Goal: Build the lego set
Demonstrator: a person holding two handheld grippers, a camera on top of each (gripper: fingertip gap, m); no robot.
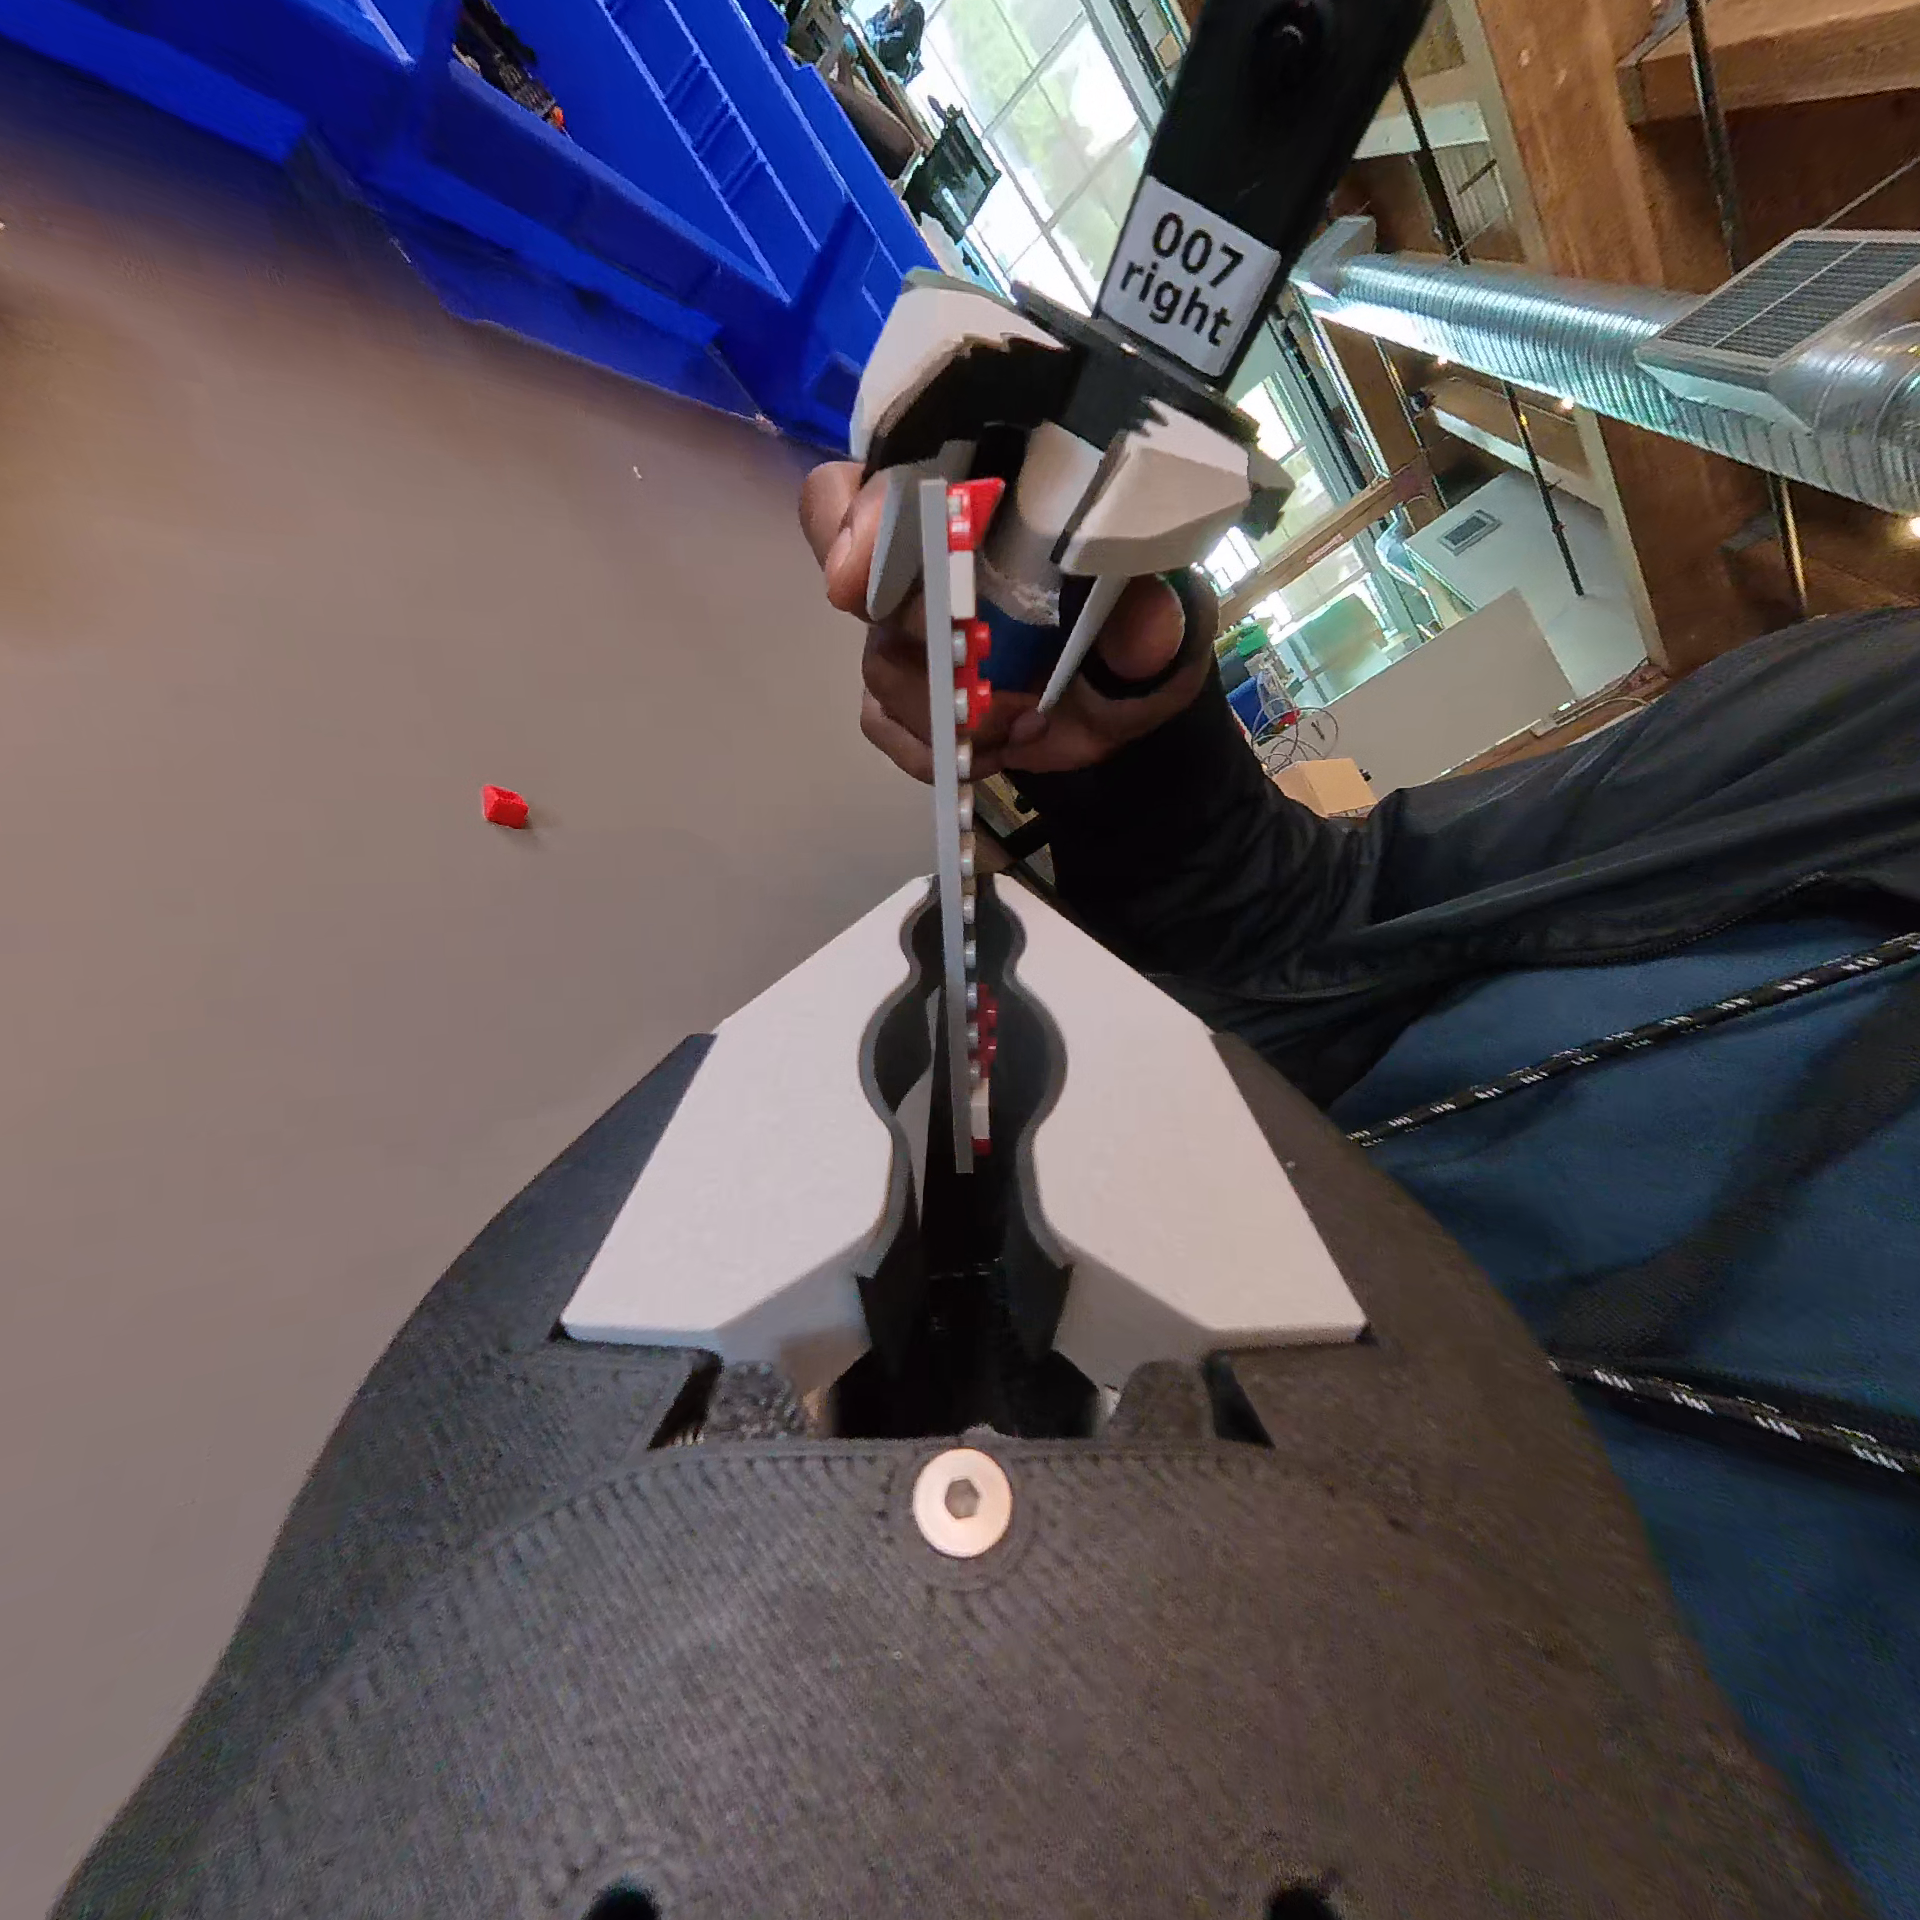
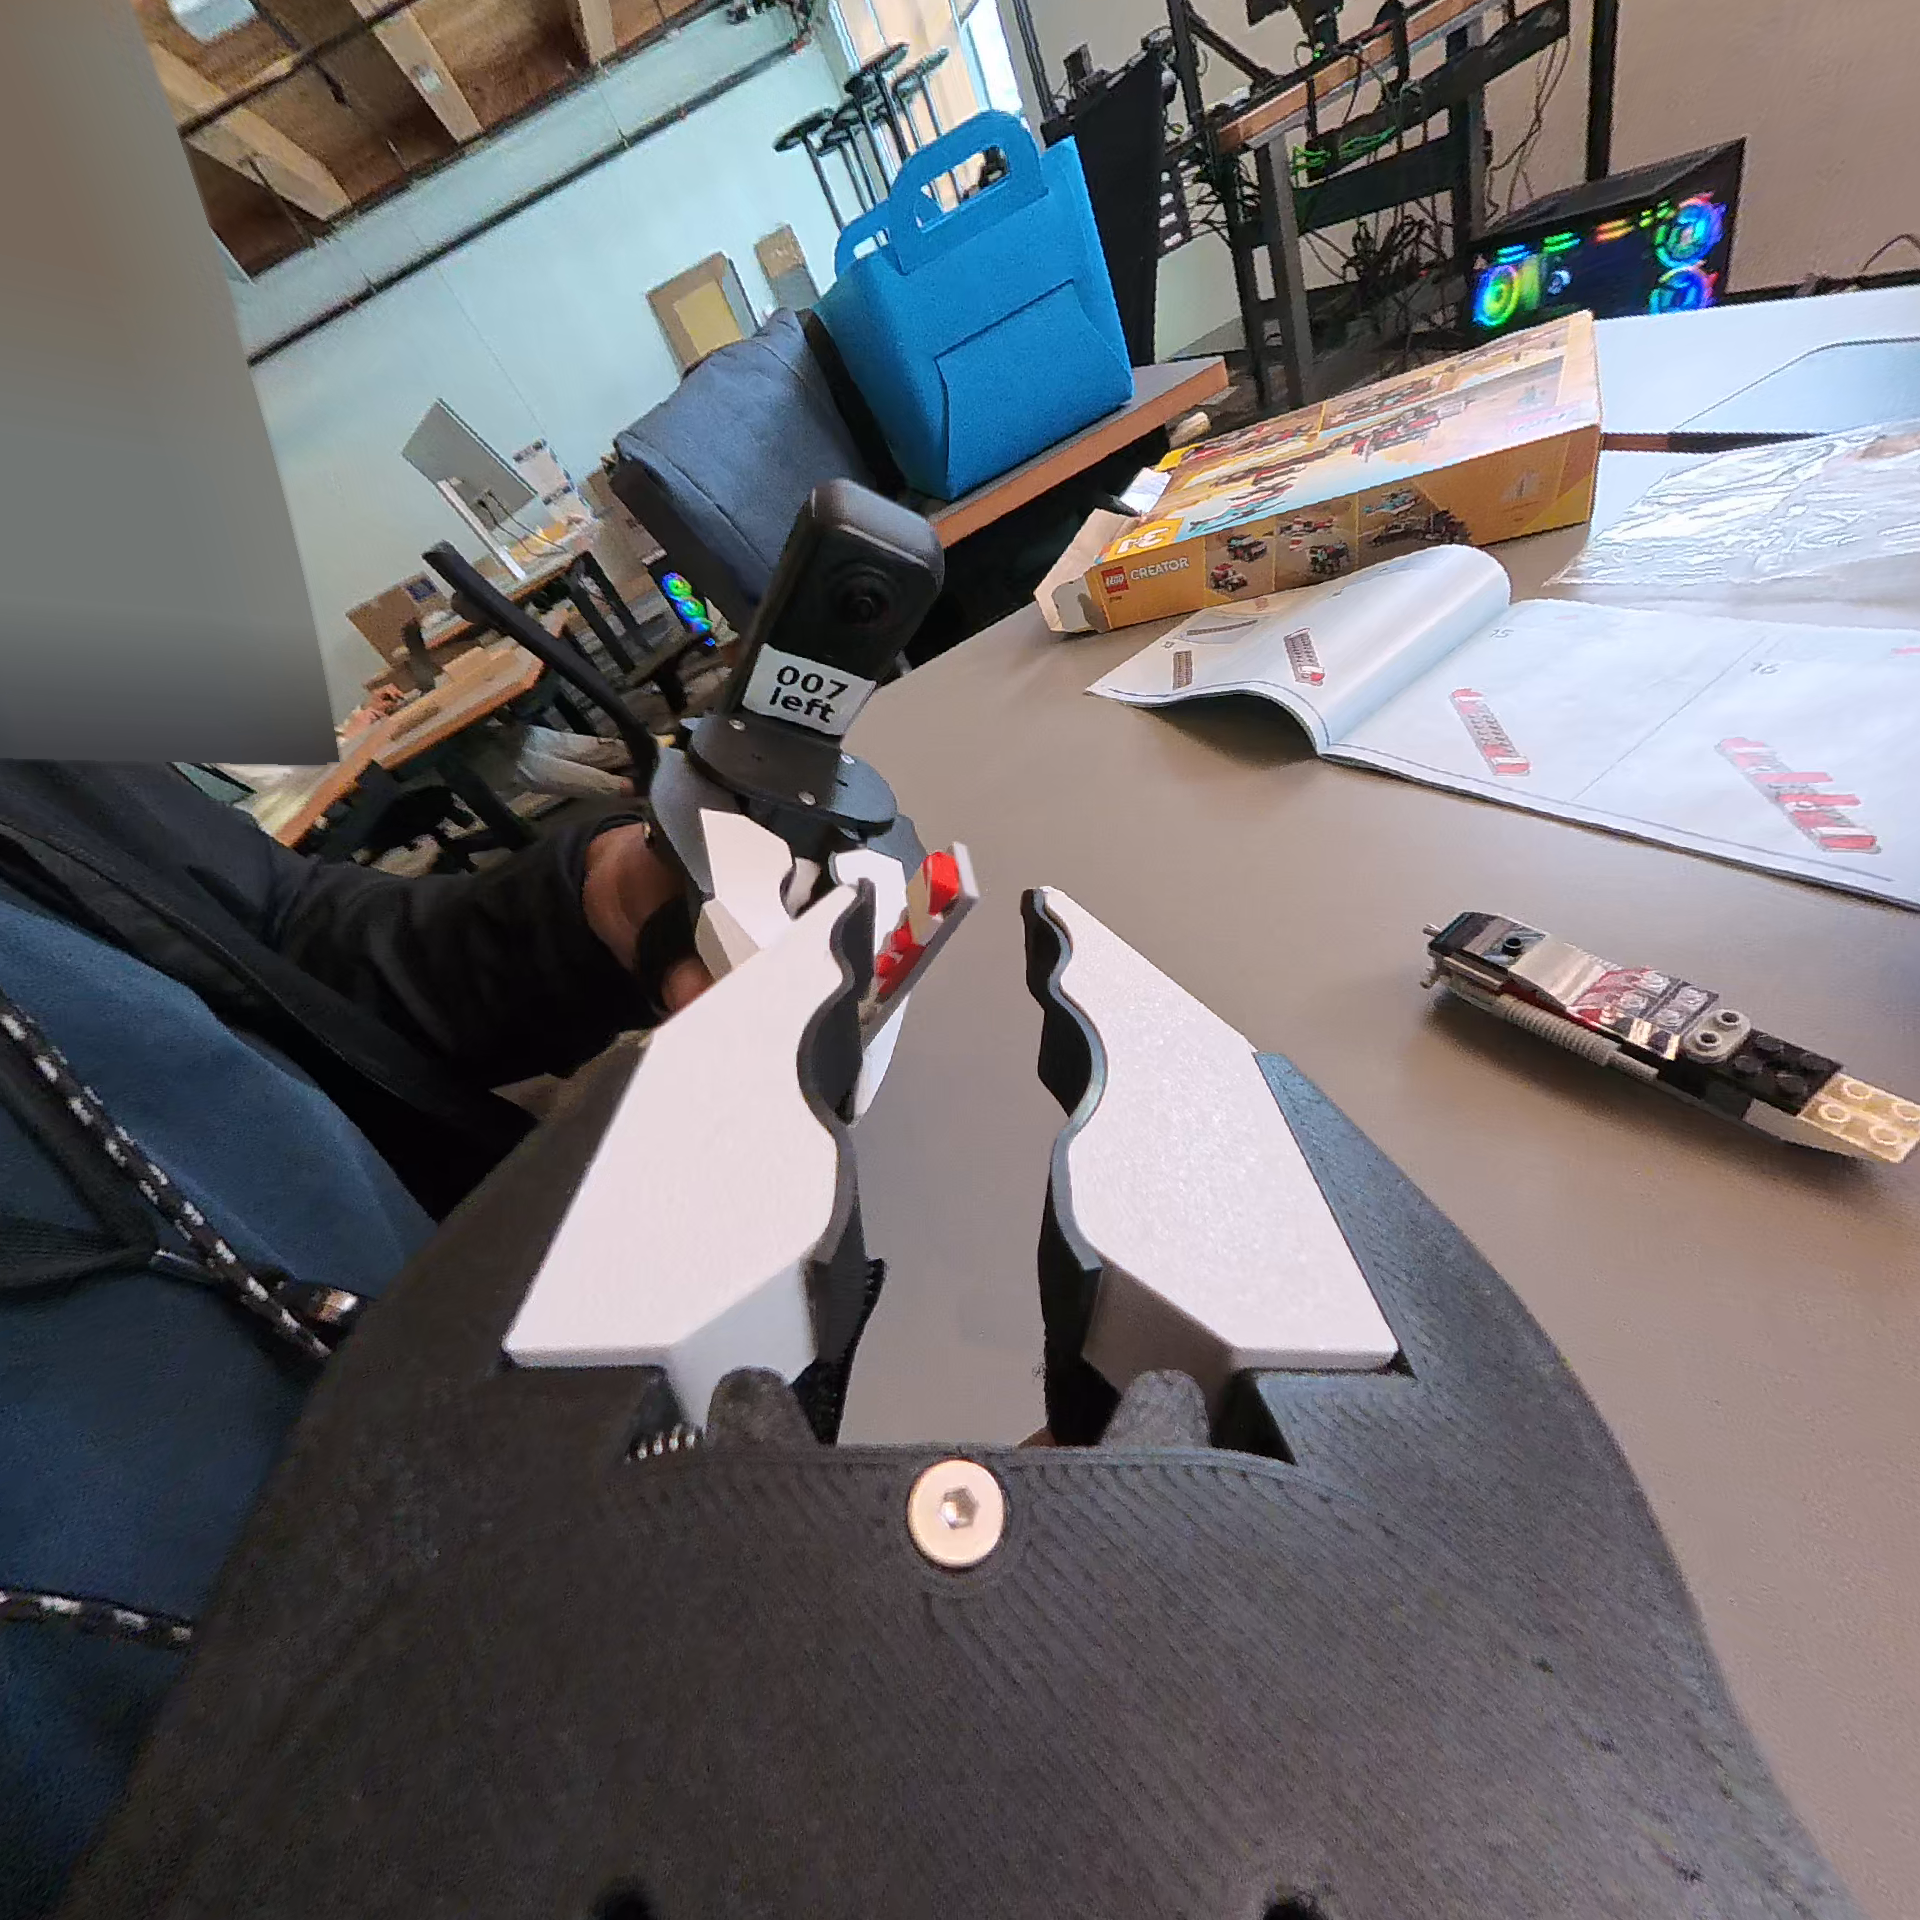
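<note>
A: Left wrist view: left gripper (image 1: 961, 914) clenched on a long grey plate (image 1: 951, 790) seen edge-on, red and white bricks (image 1: 975, 665) along its right face. Plate held off the table (image 1: 260, 727), running toward 12 o'clock. Right gripper (image 1: 1039, 582) at the far end, fingers spread either side of the plate; contact can't be judged.

B: Right wrist view: right gripper (image 2: 951, 914) released, wide gap, nothing between the fingers. Left gripper (image 2: 831, 894) at 11 o'clock with the plate (image 2: 940, 914), partly hidden behind the near finger.

A: Only here: loose red brick (image 1: 505, 806) on the table at 9 o'clock, blue bins (image 1: 582, 177) at 11.

B: Only here: part-built black, white and red model (image 2: 1662, 1039) on the table at 3 o'clock, well apart. Open booklet (image 2: 1558, 707) and set box (image 2: 1351, 488) at 1 to 2 o'clock.
</note>
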